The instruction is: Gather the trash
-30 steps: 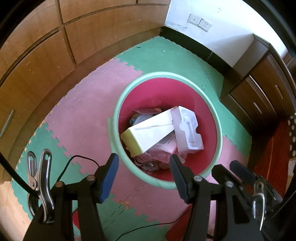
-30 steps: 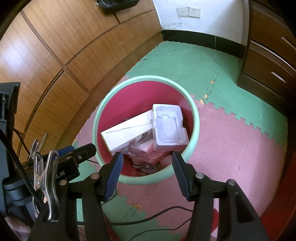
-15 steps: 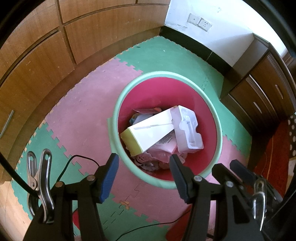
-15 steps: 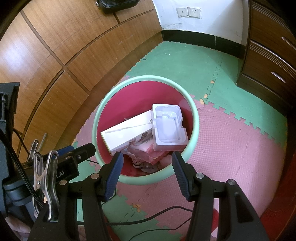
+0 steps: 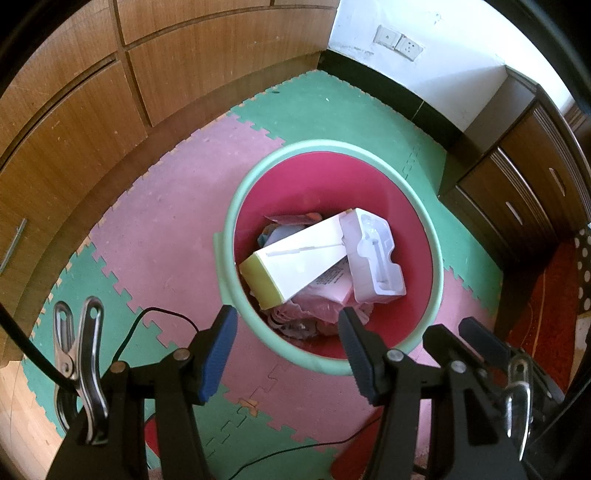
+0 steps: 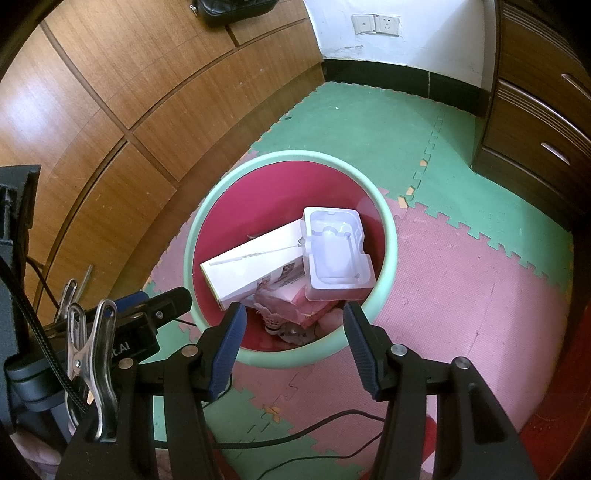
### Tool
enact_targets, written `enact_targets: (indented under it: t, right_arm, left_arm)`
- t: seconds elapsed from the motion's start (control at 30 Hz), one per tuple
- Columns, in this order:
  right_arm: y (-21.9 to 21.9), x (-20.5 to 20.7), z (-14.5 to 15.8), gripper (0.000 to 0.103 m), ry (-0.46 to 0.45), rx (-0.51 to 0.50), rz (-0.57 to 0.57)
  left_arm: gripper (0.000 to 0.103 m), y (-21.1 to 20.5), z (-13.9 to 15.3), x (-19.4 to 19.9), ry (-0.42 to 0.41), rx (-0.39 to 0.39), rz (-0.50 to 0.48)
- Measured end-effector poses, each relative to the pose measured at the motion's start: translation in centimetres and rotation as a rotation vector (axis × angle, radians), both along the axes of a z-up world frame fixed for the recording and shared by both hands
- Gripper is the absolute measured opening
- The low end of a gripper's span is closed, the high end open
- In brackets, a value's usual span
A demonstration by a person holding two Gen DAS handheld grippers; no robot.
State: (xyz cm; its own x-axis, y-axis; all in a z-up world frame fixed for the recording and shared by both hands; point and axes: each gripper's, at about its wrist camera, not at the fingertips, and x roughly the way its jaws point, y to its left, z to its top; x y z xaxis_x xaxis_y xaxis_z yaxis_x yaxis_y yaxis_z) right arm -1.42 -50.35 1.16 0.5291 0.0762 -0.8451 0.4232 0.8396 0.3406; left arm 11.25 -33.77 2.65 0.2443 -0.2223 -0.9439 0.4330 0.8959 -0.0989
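Observation:
A round bin with a mint-green rim [image 5: 434, 236] [image 6: 389, 236] and red inside stands on the foam floor mat. Inside lie a long white box with a yellow end [image 5: 295, 262] [image 6: 255, 266], a white moulded plastic tray [image 5: 375, 254] [image 6: 334, 258], pink packaging [image 6: 284, 299] and crumpled scraps. My left gripper [image 5: 288, 325] hangs open above the bin's near rim, nothing between its fingers. My right gripper [image 6: 293, 321] is open too, empty, over the same near rim. The left gripper's body shows at the left edge of the right wrist view.
Pink and green puzzle mats [image 6: 461, 280] cover the floor. Wooden cabinet doors [image 5: 74, 122] curve along the left, a dark drawer unit [image 6: 535, 122] stands at the right, a white wall with sockets [image 6: 375, 24] at the back. Black cables [image 6: 314, 428] trail on the mat near me.

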Motion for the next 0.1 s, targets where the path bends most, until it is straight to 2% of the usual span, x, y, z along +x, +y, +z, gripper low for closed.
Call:
enact_targets:
  t: [0.1]
  right_arm:
    - [-0.14,-0.05,-0.07,0.056,0.000,0.000,-0.002]
  left_arm:
    - [0.060,-0.03,-0.01,-0.03,0.002,0.001,0.000]
